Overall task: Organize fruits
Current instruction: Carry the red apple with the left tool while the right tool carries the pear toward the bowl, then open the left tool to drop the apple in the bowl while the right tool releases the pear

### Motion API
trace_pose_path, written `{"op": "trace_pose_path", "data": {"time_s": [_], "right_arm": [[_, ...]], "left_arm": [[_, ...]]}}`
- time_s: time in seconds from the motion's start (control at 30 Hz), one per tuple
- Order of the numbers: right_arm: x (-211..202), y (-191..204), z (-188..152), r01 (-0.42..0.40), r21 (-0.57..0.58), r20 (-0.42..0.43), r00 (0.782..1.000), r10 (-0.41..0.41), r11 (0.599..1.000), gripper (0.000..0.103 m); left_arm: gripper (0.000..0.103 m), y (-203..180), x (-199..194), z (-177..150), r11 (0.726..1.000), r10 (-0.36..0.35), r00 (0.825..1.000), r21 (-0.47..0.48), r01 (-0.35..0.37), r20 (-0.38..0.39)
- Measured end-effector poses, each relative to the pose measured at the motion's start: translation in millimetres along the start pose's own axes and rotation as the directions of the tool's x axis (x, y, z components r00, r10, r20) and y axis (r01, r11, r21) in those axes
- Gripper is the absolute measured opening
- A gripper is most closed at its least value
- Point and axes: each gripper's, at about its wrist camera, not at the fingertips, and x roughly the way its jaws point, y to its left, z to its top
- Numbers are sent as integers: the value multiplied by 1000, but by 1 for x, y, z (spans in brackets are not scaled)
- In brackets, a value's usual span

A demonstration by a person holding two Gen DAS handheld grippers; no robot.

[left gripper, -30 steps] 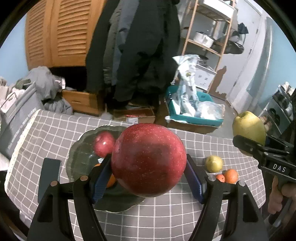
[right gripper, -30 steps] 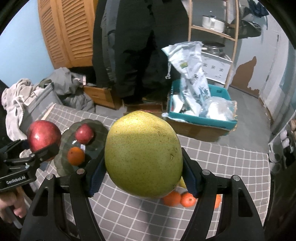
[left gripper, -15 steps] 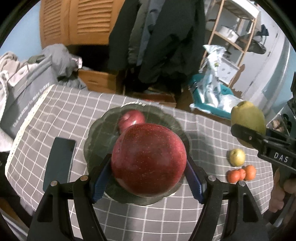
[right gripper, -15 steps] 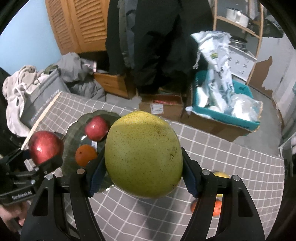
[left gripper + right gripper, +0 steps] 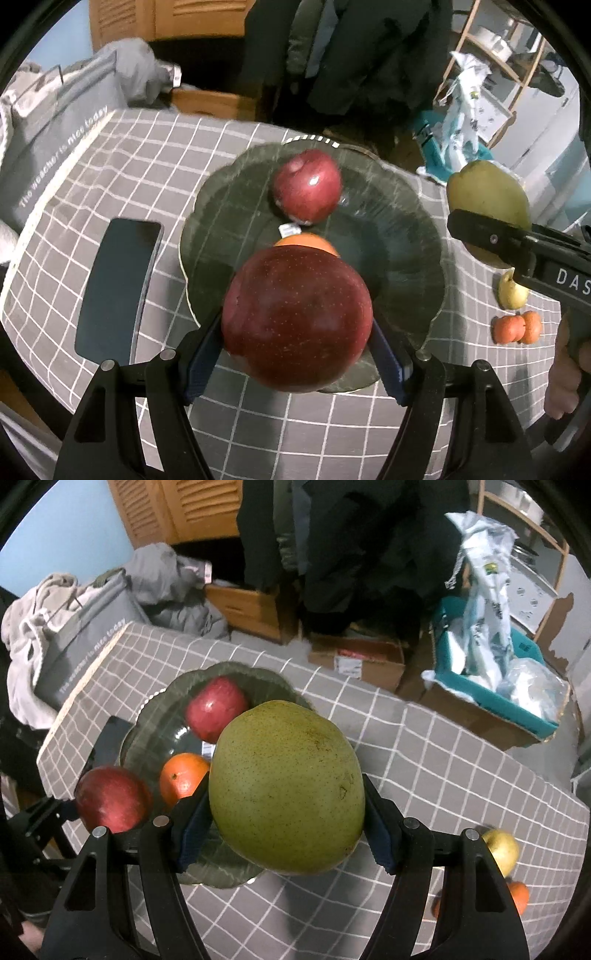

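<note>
Left hand-held gripper [image 5: 297, 345] clamps red apple [image 5: 296, 319] — above plate [image 5: 410, 258].

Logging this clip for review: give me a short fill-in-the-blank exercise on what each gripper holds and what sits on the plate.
1. The left gripper is shut on a red ____.
2. The right gripper is shut on a green ____.
3. On the green plate lie a red apple and an ____.

Missing words: apple; pear; orange
</note>
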Motion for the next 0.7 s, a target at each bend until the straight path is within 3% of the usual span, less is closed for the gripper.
{"op": "trace_pose_path", "data": {"time_s": [0.3, 0.7], "right_arm": [[28, 8, -3, 2, -21, -61, 998, -3, 1000, 73], [38, 6, -3, 0, -10, -78, 997, -1, 1000, 73]], "left_arm": [[76, 6, 22, -7, 1000, 3, 998, -15, -4, -70], [80, -1, 25, -6, 1000, 24, 997, 15, -23, -80]]}}
